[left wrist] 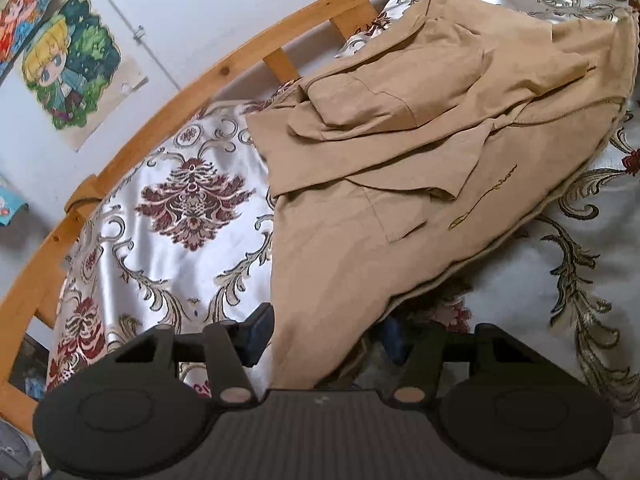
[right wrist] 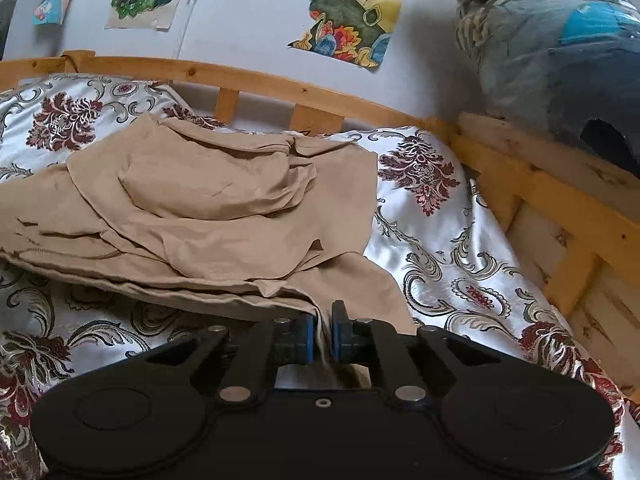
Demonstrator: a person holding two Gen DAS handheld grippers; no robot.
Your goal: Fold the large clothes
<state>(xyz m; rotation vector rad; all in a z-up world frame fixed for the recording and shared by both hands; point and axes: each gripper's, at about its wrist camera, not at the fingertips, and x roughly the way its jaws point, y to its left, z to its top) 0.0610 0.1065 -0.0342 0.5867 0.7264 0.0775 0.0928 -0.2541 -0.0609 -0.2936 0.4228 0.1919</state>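
A large tan jacket (left wrist: 400, 152) lies partly folded on a bed, its sleeves laid across its body. In the left wrist view its lower corner drapes down between the jaws of my left gripper (left wrist: 326, 336). Those jaws stand well apart; the left pad (left wrist: 260, 332) sits just beside the cloth's edge and the right finger is mostly hidden under the fabric. In the right wrist view the jacket (right wrist: 200, 208) spreads to the left, and my right gripper (right wrist: 324, 332) is shut on a pinched fold of its near hem.
The bed carries a shiny white bedspread (right wrist: 440, 264) with dark red and grey floral patterns. A wooden rail (right wrist: 280, 84) runs along the far side by a wall with cartoon posters (right wrist: 352, 8). A plastic-wrapped bundle (right wrist: 560, 60) sits on the wooden ledge at right.
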